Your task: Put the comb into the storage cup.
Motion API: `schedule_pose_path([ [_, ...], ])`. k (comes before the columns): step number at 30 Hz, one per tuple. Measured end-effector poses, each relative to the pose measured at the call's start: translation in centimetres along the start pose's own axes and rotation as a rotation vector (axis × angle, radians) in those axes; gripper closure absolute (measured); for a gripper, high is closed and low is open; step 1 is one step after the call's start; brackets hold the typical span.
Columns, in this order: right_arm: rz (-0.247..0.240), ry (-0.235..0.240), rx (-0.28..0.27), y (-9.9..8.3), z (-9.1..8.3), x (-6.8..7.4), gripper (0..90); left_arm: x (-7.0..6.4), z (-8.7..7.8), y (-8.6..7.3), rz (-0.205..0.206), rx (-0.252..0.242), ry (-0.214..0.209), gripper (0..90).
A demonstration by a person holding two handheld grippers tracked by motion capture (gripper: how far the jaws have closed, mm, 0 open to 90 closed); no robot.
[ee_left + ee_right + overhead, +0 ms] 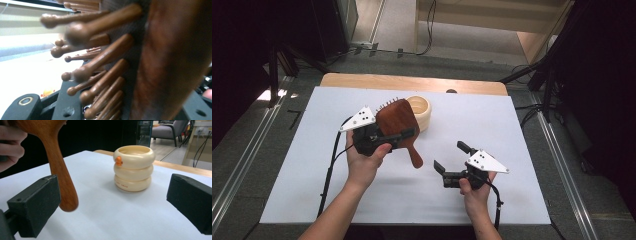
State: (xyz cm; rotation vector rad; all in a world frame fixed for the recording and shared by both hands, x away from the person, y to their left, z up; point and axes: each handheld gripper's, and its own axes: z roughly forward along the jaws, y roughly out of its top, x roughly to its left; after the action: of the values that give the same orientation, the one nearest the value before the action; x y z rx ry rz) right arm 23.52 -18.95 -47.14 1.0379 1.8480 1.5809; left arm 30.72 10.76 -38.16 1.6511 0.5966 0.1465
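Gripping the hairbrush (398, 121) head, the left gripper (384, 136) points its handle toward the nearer, wide-open right gripper (451, 159).

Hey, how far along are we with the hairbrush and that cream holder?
Done: the left gripper is shut on the wooden hairbrush and holds it off the white mat, handle hanging down. In hand: the brush hangs beside the cream ringed holder, not in it. Left: probably standing the brush in the holder. The right gripper is open, holding nothing.
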Motion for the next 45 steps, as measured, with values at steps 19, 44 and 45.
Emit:
schedule_pose_path([
  [19,0.006,-0.114,0.009,-2.2,-4.5,-4.6,0.0,1.0,-0.5,1.0,-0.008,-0.027,0.012,54.7],
  [44,0.012,-0.174,0.043,-4.1,-8.5,-7.4,0.0,2.4,0.2,3.4,0.0,-0.052,0.033,54.7],
  [45,0.008,-0.172,0.045,-4.3,-8.7,-7.7,0.0,2.5,0.3,3.6,-0.01,-0.058,0.027,54.7],
])
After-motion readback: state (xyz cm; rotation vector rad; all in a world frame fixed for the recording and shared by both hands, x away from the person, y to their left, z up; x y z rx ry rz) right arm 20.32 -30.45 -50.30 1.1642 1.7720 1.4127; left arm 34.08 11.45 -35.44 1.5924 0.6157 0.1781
